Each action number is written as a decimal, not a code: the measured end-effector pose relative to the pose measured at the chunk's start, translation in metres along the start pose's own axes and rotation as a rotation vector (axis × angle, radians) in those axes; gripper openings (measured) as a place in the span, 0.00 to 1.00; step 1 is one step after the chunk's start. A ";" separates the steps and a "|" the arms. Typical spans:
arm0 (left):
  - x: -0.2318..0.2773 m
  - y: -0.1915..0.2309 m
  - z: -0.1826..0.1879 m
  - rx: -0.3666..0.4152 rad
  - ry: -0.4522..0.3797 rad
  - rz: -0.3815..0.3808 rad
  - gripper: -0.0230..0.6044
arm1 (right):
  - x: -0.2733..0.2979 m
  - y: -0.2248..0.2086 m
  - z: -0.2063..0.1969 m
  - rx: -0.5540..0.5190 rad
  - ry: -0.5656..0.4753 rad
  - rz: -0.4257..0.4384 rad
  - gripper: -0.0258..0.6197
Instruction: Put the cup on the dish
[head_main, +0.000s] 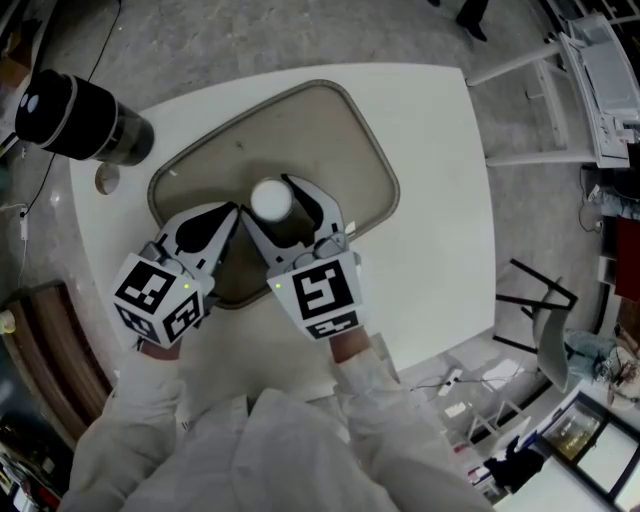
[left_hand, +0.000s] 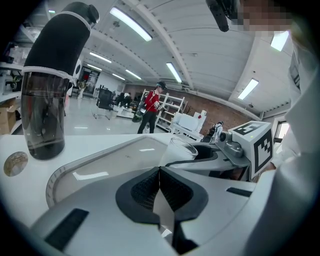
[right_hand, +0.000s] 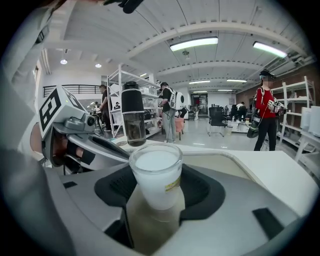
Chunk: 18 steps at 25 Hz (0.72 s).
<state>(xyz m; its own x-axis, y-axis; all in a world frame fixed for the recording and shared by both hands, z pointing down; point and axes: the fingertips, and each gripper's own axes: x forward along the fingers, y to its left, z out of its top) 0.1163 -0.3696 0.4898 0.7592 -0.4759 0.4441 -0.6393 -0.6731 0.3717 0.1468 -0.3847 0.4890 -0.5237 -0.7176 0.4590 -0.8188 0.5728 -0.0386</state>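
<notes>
Right hand-held gripper (right_hand: 156, 195) clamps the cup (right_hand: 156, 172) upright — mouth up; left hand-held gripper (left_hand: 160, 172) closed.

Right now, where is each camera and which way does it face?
Head view: on the person's head, steeply down on table, dish, left tool, right tool, sleeves.
Left gripper view: on left tool, across the dish, bottle at left; shut jaws show.
Right gripper view: on right tool, at the cup between its jaws.
Shared: all show cup and dish.
</notes>
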 end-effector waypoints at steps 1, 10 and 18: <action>0.000 0.000 -0.001 -0.001 0.001 0.002 0.05 | 0.000 0.000 -0.001 -0.005 0.001 -0.001 0.46; -0.001 0.002 -0.003 0.003 0.009 0.004 0.05 | 0.002 0.002 -0.005 0.011 0.000 -0.005 0.46; 0.002 0.001 -0.004 0.017 0.017 -0.001 0.05 | 0.001 0.000 -0.007 0.048 -0.021 0.000 0.46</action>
<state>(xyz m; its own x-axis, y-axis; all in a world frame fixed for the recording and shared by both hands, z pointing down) 0.1170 -0.3689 0.4946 0.7574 -0.4654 0.4579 -0.6364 -0.6830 0.3585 0.1479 -0.3830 0.4957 -0.5281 -0.7262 0.4403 -0.8289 0.5534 -0.0814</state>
